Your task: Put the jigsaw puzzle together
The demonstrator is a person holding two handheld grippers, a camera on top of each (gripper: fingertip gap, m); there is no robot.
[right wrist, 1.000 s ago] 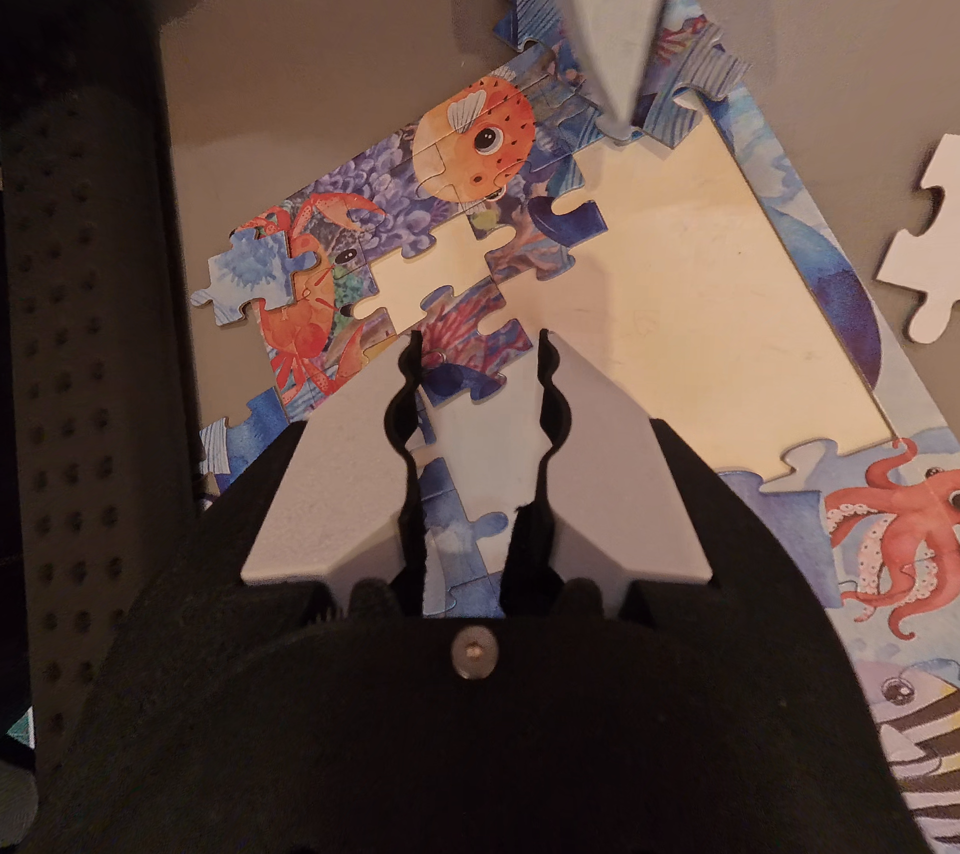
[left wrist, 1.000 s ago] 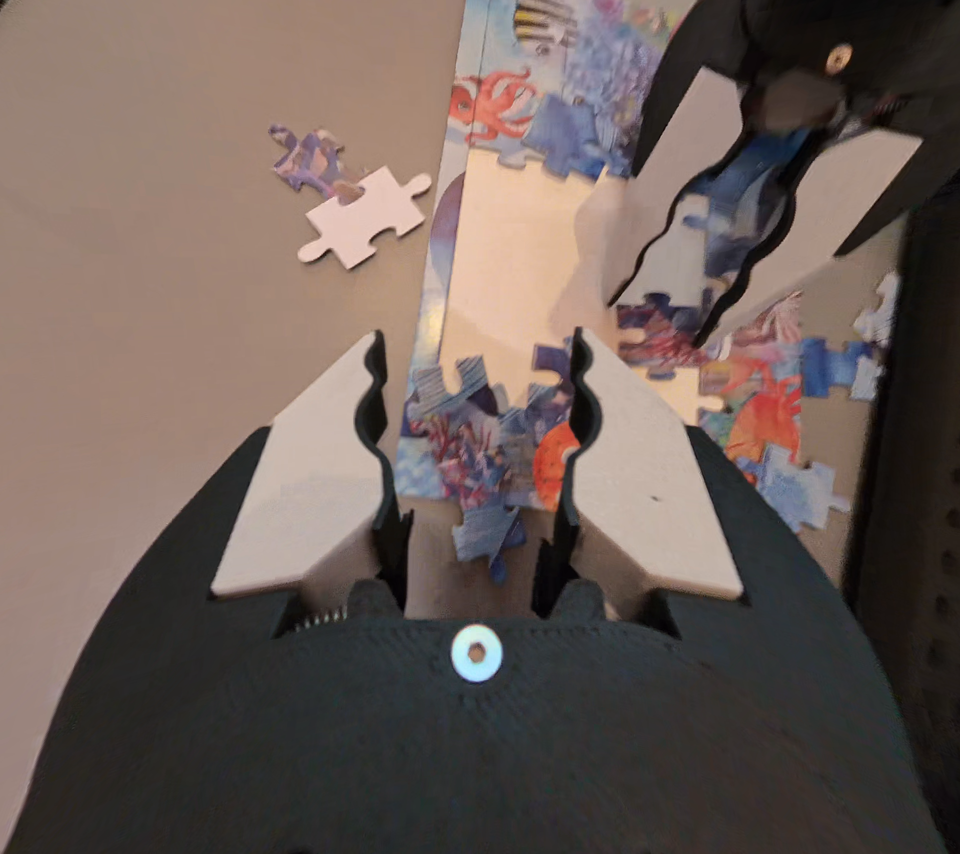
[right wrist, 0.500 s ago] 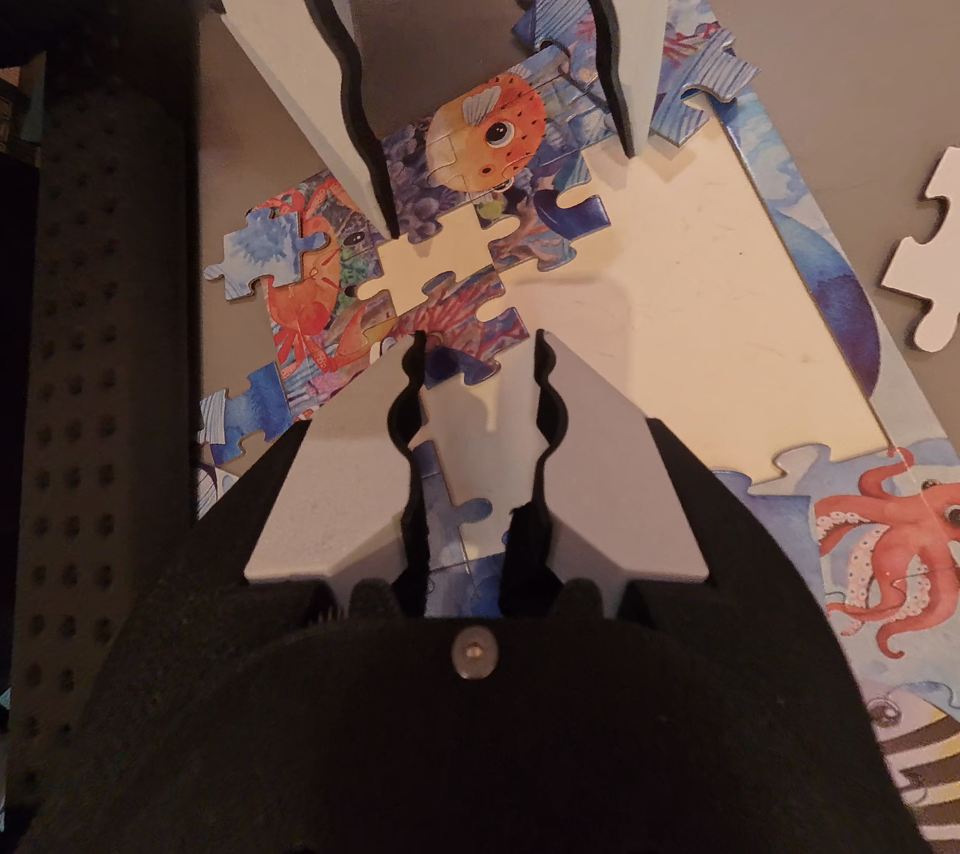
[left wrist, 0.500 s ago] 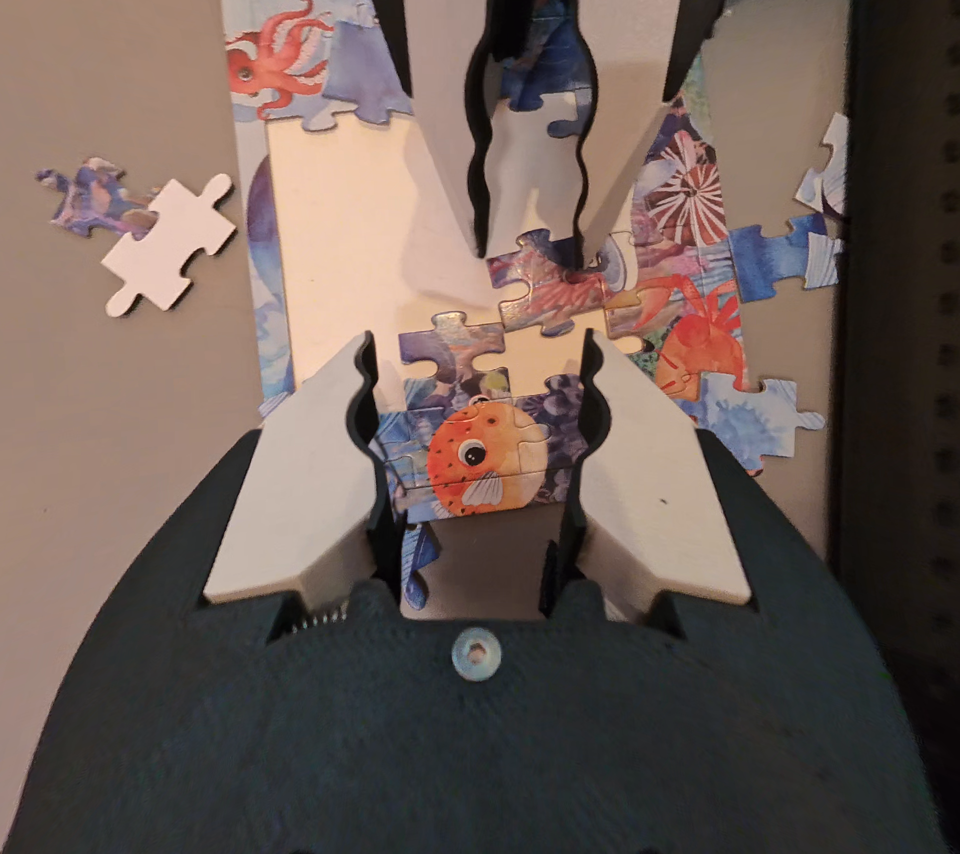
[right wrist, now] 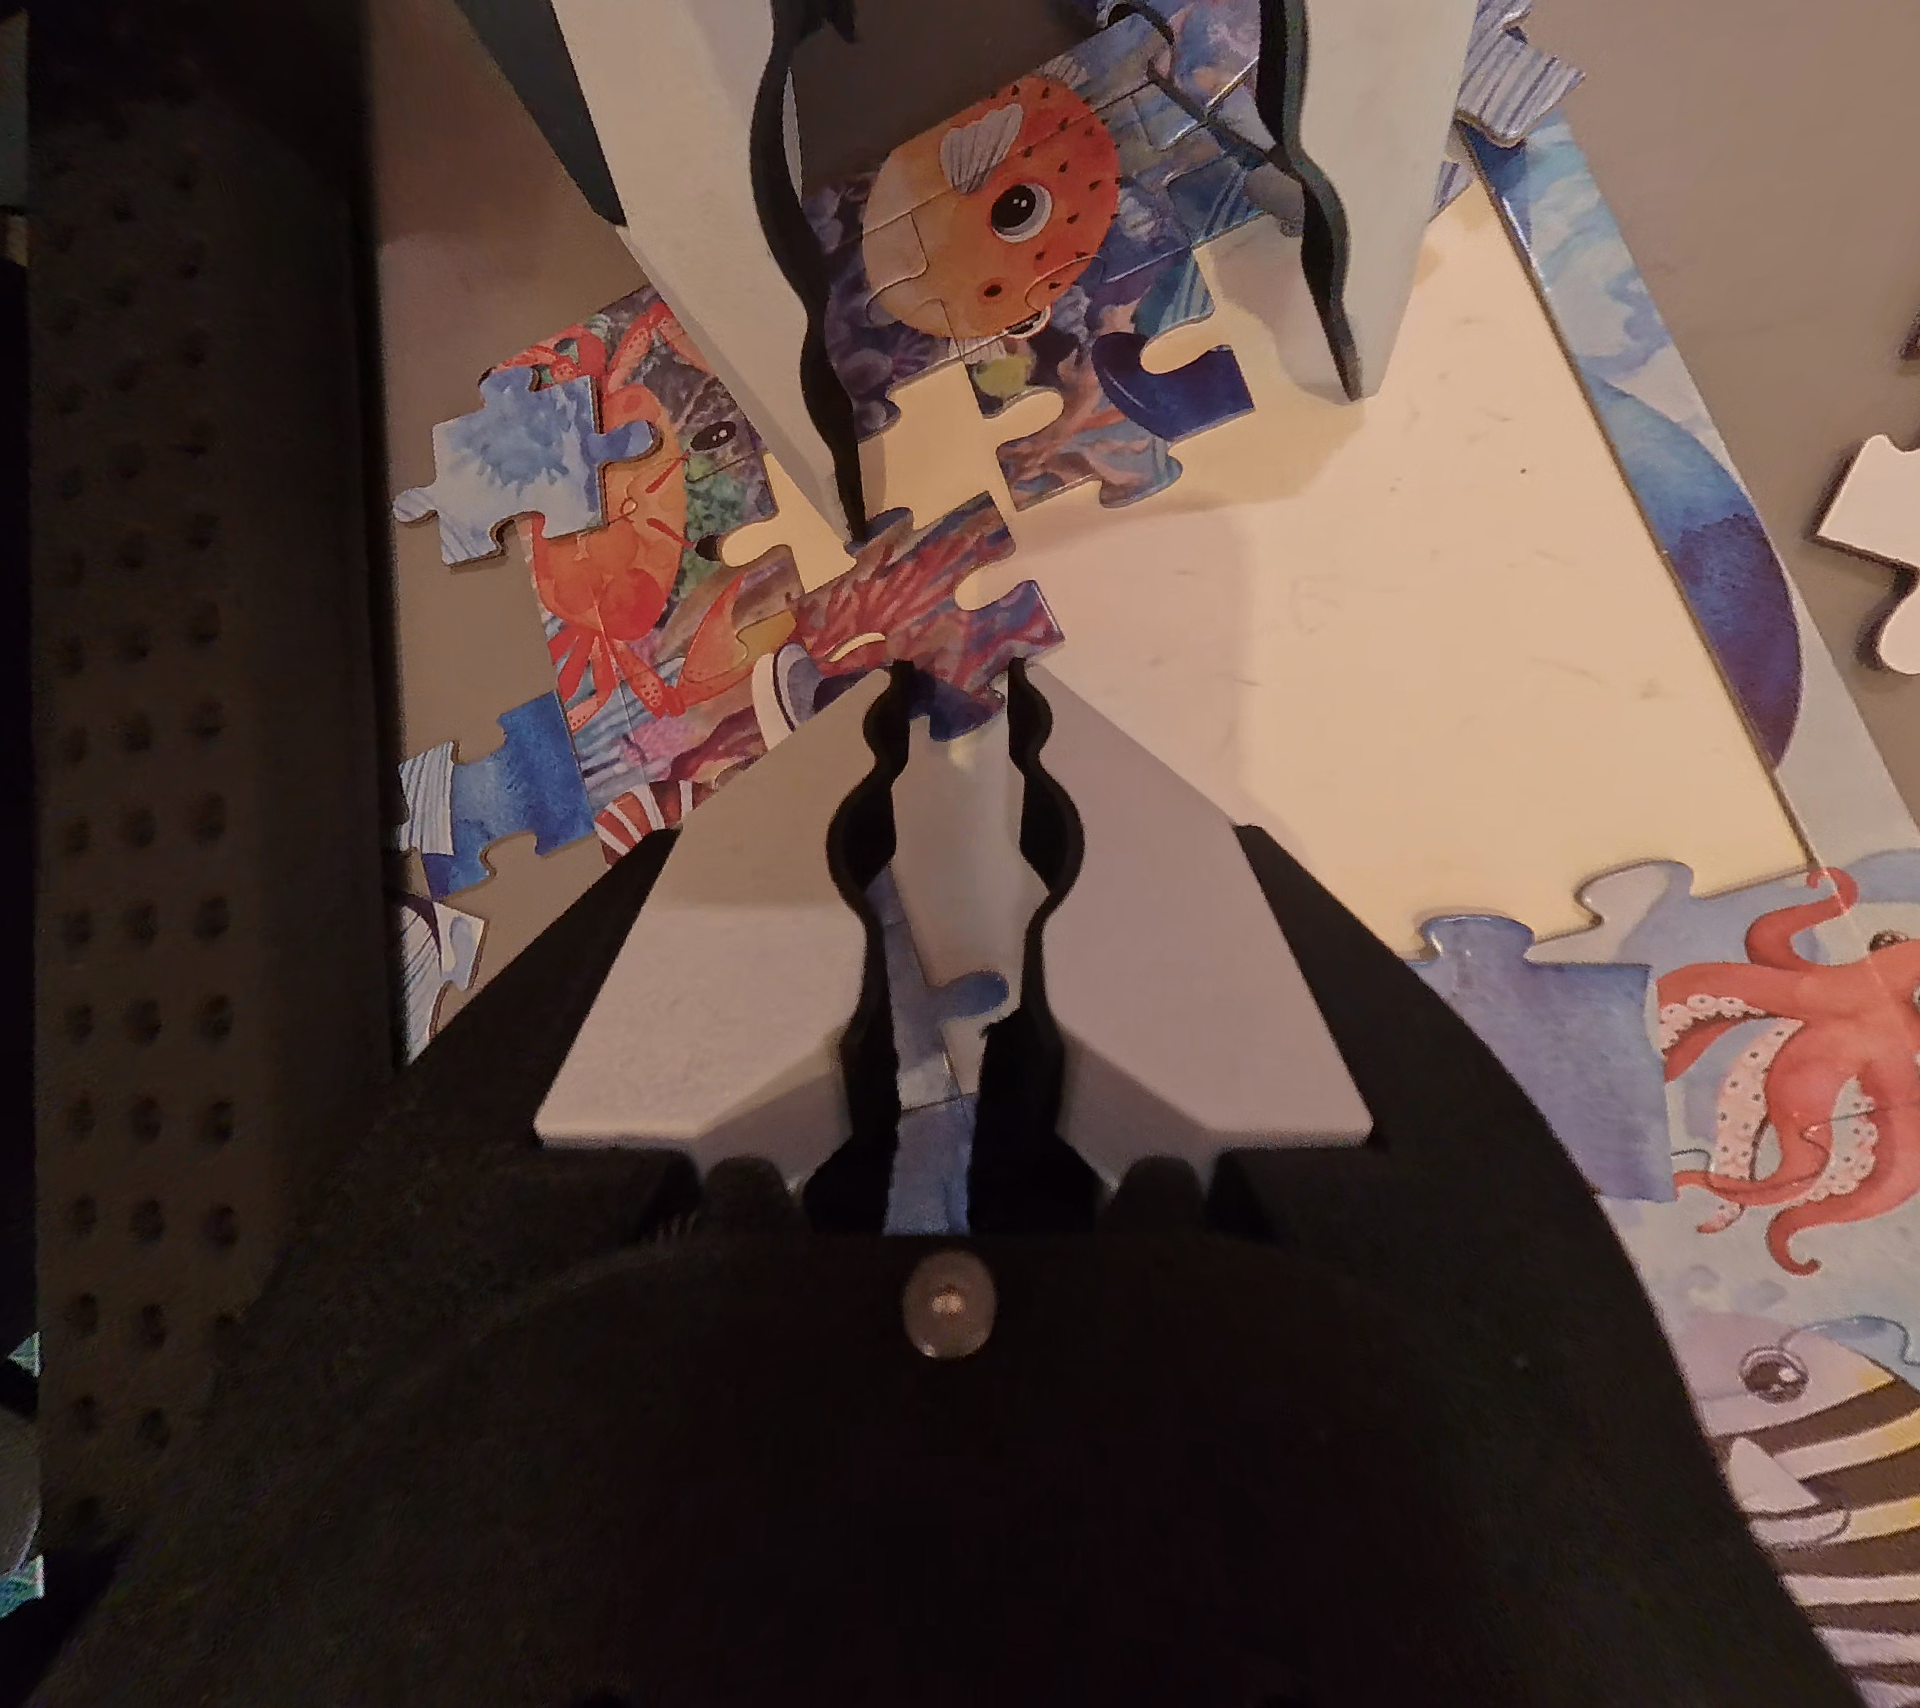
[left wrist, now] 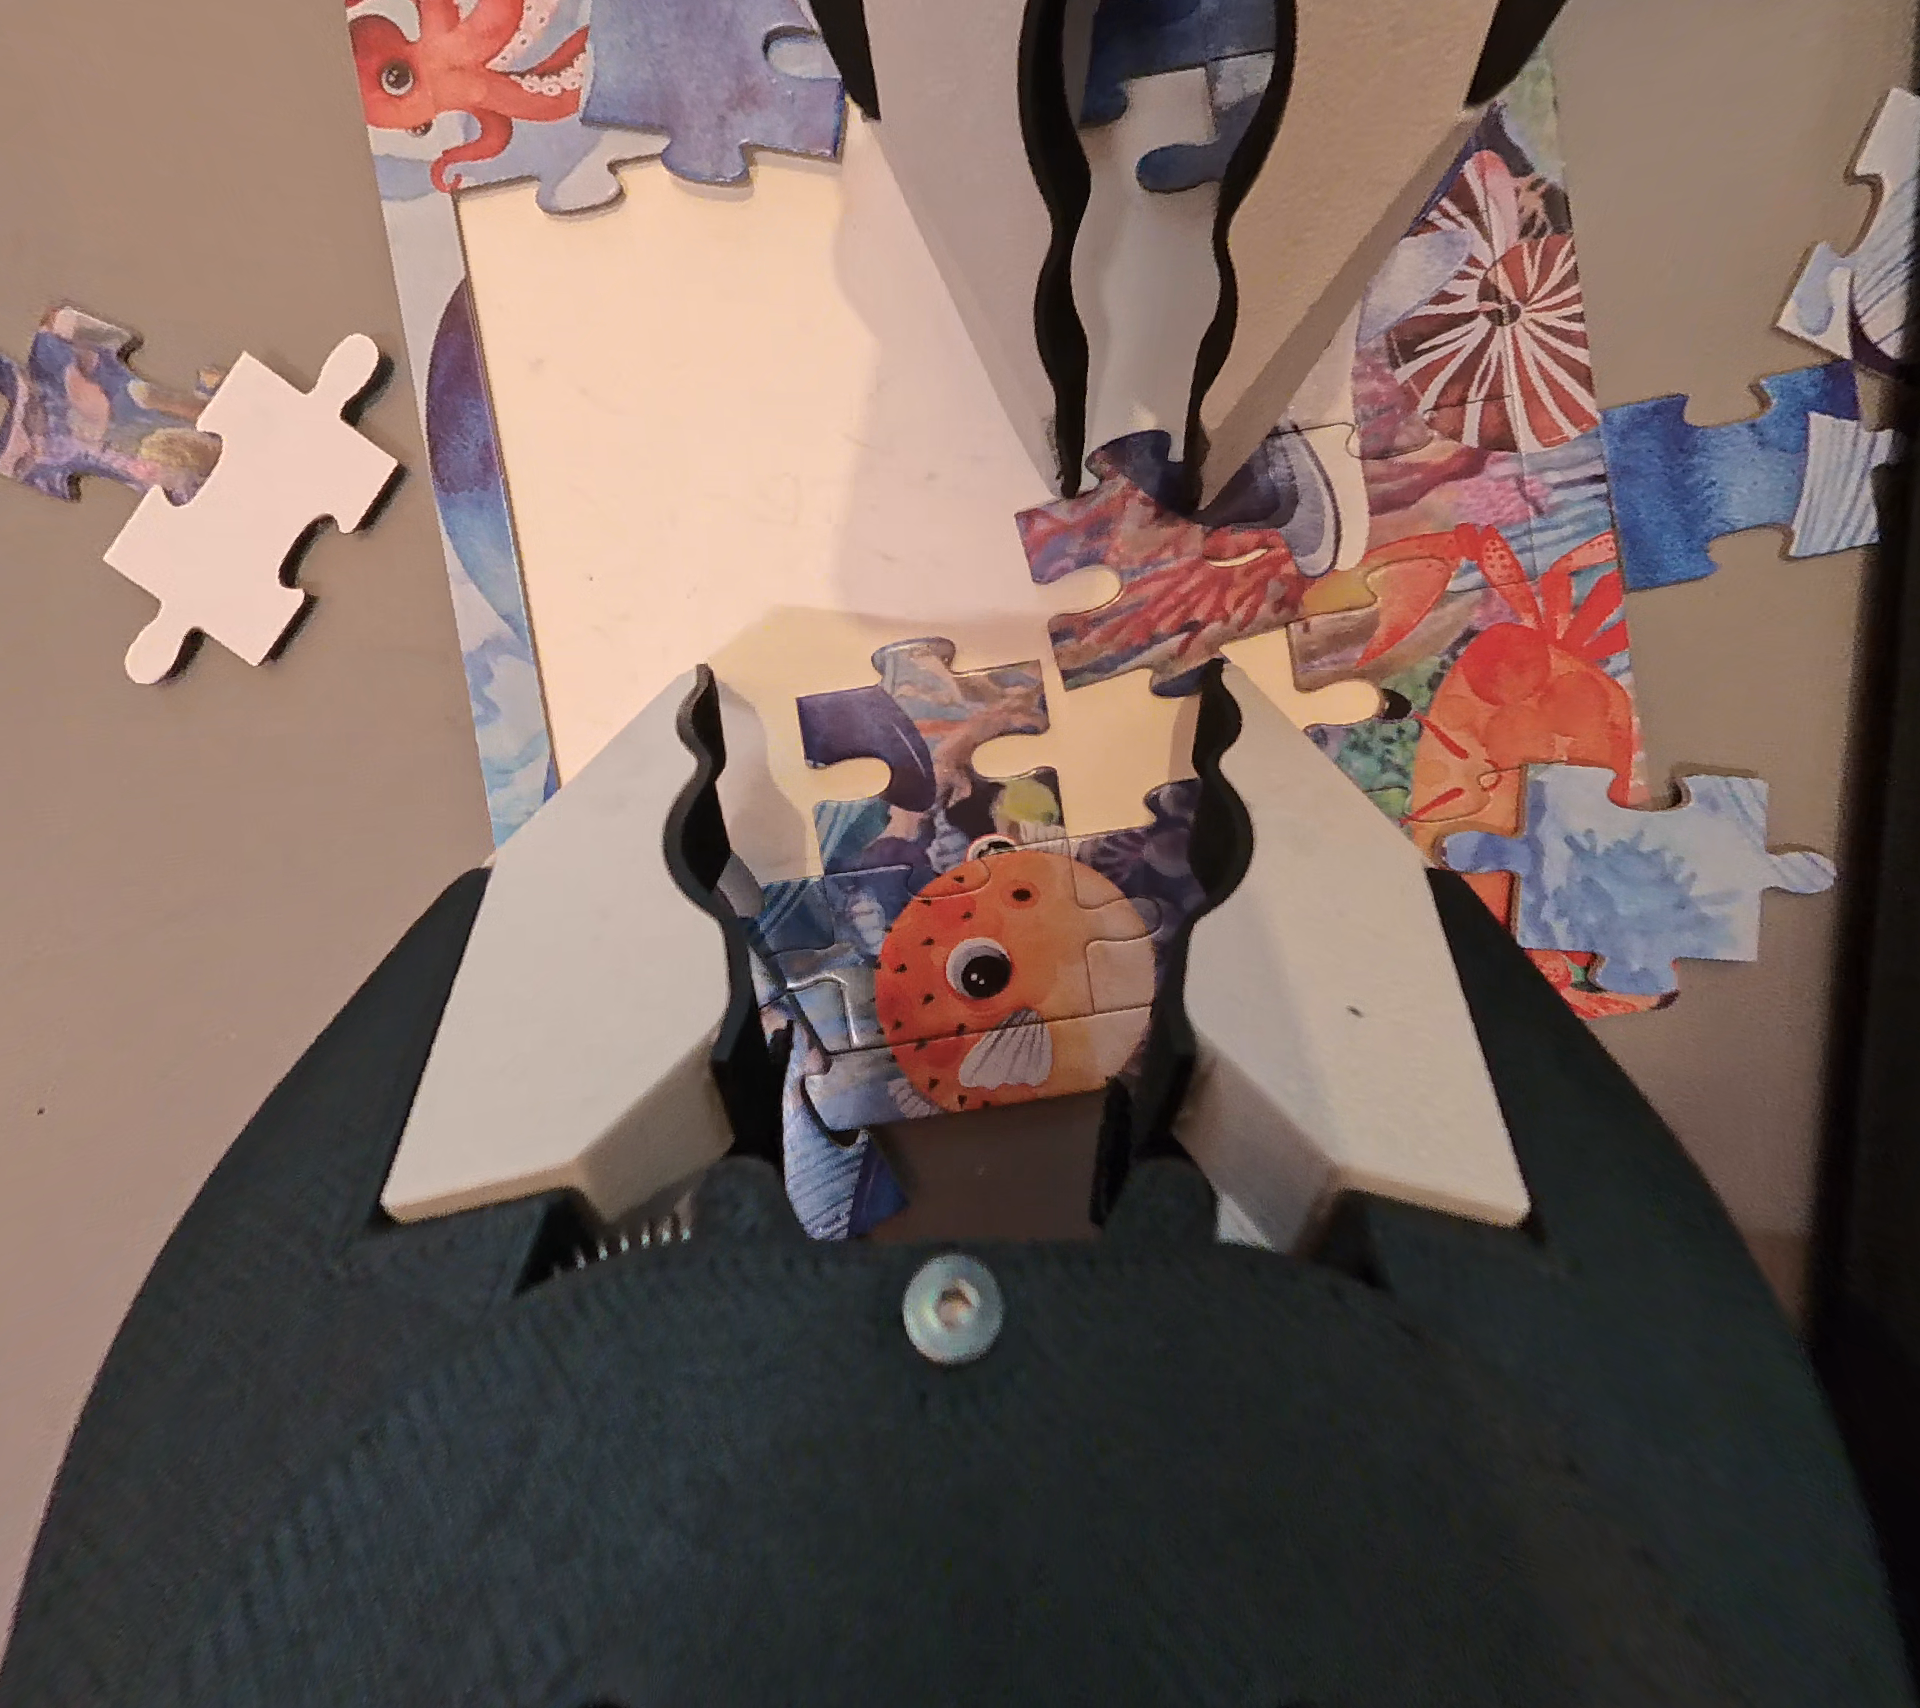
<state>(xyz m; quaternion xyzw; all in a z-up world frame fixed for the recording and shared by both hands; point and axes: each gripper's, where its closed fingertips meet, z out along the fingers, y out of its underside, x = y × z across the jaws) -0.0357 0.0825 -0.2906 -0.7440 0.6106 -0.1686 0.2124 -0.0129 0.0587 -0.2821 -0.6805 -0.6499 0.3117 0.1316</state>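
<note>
Between tips of right hand-held gripper (right wrist: pixel 956 682): coral-patterned puzzle piece (right wrist: pixel 925 609), tips touching its near edge, narrow gap between fingers; whether clamped, cannot tell. Left hand-held gripper (left wrist: pixel 951 692) released, fingers wide, straddling pufferfish cluster (left wrist: pixel 997 972). Puzzle tray (left wrist: pixel 665 453) mostly bare cream middle; octopus section (left wrist: pixel 468 27) far left, crab section (left wrist: pixel 1507 682) right. Versus half second ago: both grippers lower, closer to tray; coral piece nearer crab section. Grey surface (left wrist: pixel 187 827) holds face-down white piece (left wrist: pixel 255 495) left of tray.
</note>
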